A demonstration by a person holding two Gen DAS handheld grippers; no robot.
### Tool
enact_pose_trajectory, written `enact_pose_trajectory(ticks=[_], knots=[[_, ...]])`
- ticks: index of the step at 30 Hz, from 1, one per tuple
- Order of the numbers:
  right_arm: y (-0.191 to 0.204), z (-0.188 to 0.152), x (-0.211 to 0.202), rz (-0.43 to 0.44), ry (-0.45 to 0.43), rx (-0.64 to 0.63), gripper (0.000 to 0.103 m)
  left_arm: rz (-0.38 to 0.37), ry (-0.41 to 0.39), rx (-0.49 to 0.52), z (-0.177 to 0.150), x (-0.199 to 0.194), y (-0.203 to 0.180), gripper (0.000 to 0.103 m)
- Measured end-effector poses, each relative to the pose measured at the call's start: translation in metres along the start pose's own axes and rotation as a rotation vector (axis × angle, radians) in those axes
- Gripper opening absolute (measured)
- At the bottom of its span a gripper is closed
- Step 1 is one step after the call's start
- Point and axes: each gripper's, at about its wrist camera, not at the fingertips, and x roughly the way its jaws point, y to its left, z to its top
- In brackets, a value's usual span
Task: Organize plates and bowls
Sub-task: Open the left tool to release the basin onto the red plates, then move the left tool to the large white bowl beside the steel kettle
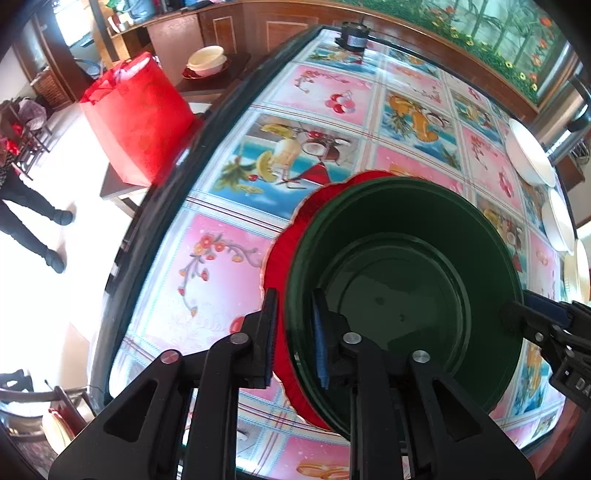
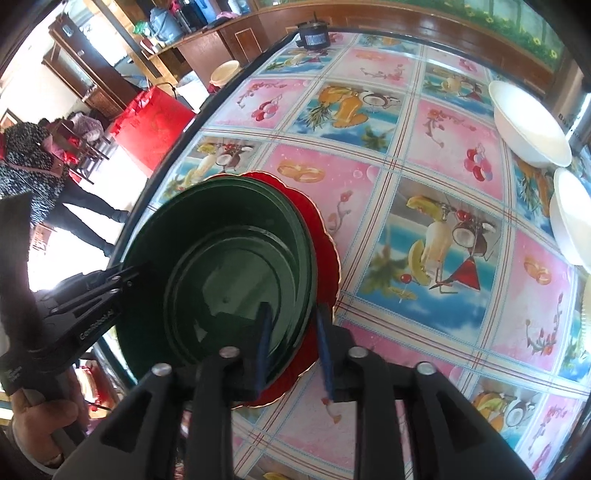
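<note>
A dark green bowl (image 1: 402, 295) sits on a red scalloped plate (image 1: 284, 258) on the fruit-print table. My left gripper (image 1: 295, 336) straddles the bowl's near rim, one finger outside and one inside, with a gap showing. My right gripper (image 2: 293, 350) straddles the opposite rim of the green bowl (image 2: 221, 266), over the red plate (image 2: 325, 251), jaws apart too. Each gripper shows in the other's view, at the bowl's edge. White bowls (image 2: 528, 125) stand at the table's far right.
A black motor-like object (image 1: 354, 35) stands at the table's far end. A red bag (image 1: 136, 114) rests on a low table to the left, with a cream bowl (image 1: 207, 61) behind it. A person (image 1: 22, 206) stands on the floor at left.
</note>
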Motion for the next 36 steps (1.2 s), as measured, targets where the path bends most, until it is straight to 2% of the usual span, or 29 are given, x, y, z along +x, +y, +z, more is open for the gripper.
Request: enact_pose_trajectory(ticks=[1, 3, 9, 12, 14, 17, 21, 23, 36], knots=[[0.0, -0.001, -0.002, -0.006, -0.003, -0.002, 0.039, 0.005, -0.005, -0.004, 0.0, -0.001, 0.002, 0.028], [-0.002, -0.002, -0.007, -0.004, -0.007, -0.002, 0.041, 0.001, -0.011, -0.01, 0.001, -0.004, 0.005, 0.042], [-0.005, -0.004, -0.027, -0.026, -0.062, 0.008, 0.042, 0.009, -0.06, -0.017, 0.005, -0.024, 0.007, 0.044], [-0.005, -0.001, -0.04, -0.069, -0.104, 0.012, 0.052, -0.004, -0.1, -0.018, 0.012, -0.039, 0.003, 0.045], [-0.007, 0.002, -0.048, -0.086, -0.129, 0.018, 0.054, -0.018, -0.13, -0.006, 0.018, -0.05, -0.005, 0.046], [-0.014, 0.006, -0.06, -0.121, -0.158, 0.039, 0.057, -0.033, -0.176, 0.024, 0.029, -0.065, -0.021, 0.055], [-0.023, 0.013, -0.074, -0.213, -0.215, 0.048, 0.066, -0.07, -0.206, 0.056, 0.046, -0.074, -0.048, 0.055], [-0.028, 0.015, -0.079, -0.231, -0.23, 0.057, 0.069, -0.087, -0.211, 0.078, 0.053, -0.076, -0.064, 0.055], [-0.093, 0.016, -0.11, -0.313, -0.298, 0.188, 0.073, -0.168, -0.232, 0.224, 0.075, -0.074, -0.178, 0.055]])
